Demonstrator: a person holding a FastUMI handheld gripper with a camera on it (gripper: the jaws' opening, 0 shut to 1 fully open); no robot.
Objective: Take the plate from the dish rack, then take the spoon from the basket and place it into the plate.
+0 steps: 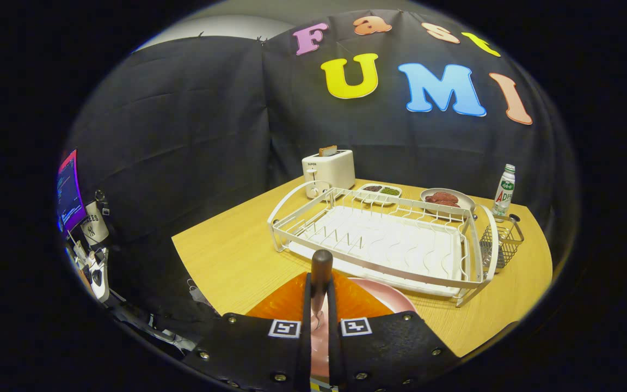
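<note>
1. Risk: the spoon (321,272) is held by a narrow pinch and stands upright with its dark handle up; a tilt or slack grip could let it swing or slip and miss the plate (387,296).
2. Risk: a high release could make the spoon bounce off the plate onto the orange mat (292,302) or tabletop (226,256).
3. Hand-held gripper (320,321): clenched on the spoon, both fingers pressed on its shaft, bowl end seemingly low between them.
4. Pose: the gripper is held above the near tabletop edge, pointed across the rack (384,239), just over the plate.
5. The pink plate lies on the mat, beside the rack; the basket (501,239) hangs at the rack's far end.
6. Judged: only lowering and release are left.
</note>
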